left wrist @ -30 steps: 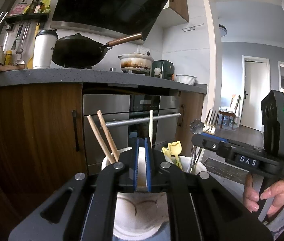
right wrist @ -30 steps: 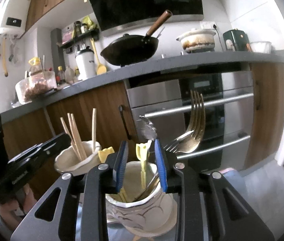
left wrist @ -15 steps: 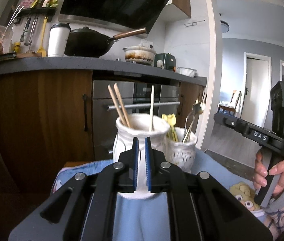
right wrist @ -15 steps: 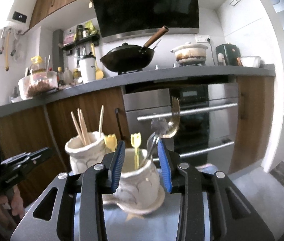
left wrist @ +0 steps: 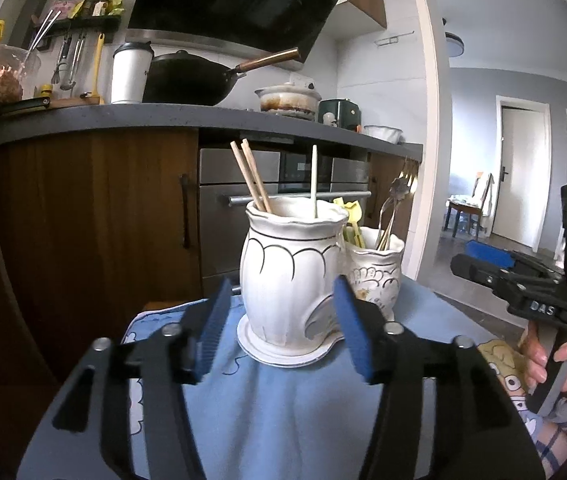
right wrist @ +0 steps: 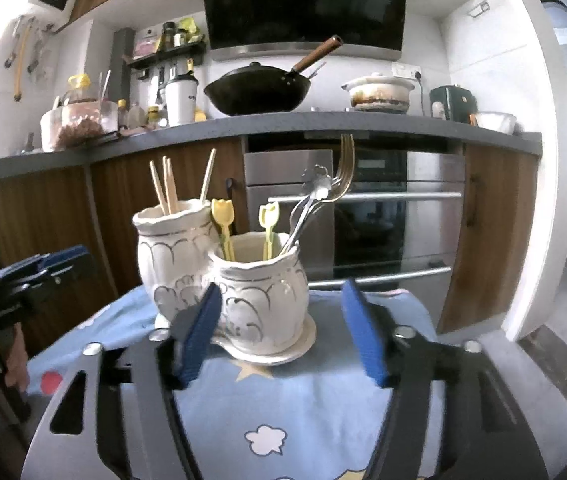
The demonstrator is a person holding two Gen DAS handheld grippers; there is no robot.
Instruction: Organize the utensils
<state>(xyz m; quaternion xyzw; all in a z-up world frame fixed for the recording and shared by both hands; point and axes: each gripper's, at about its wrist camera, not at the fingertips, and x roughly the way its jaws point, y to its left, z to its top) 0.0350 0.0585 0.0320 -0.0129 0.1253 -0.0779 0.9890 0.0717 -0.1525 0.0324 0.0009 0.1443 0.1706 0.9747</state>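
Observation:
A tall white ceramic jar (left wrist: pixel 289 276) holds wooden chopsticks (left wrist: pixel 251 176) and stands on a blue cloth (left wrist: pixel 283 400). Beside it a shorter white jar (right wrist: pixel 261 292) holds yellow tulip-topped picks (right wrist: pixel 269 220) and metal forks and spoons (right wrist: pixel 319 196). My left gripper (left wrist: pixel 281 312) faces the tall jar with its jaws opening. The jar stands just beyond the pads, untouched. My right gripper (right wrist: pixel 281 320) faces the short jar, jaws opening too, nothing pressed between them. Each gripper shows at the edge of the other view: the right gripper (left wrist: pixel 523 284), the left gripper (right wrist: pixel 39 276).
Behind the jars runs a dark kitchen counter (right wrist: pixel 323 124) with a black wok (right wrist: pixel 259 92), a pot and a white tumbler, above an oven (right wrist: pixel 383 216) and wooden cabinets. A person's hand (left wrist: pixel 551 356) holds the right gripper's handle. A doorway opens at the right.
Both grippers have drawn back and sunk from over the jars' mouths to in front of them. The left jaws went from shut to wide apart, and the right jaws widened.

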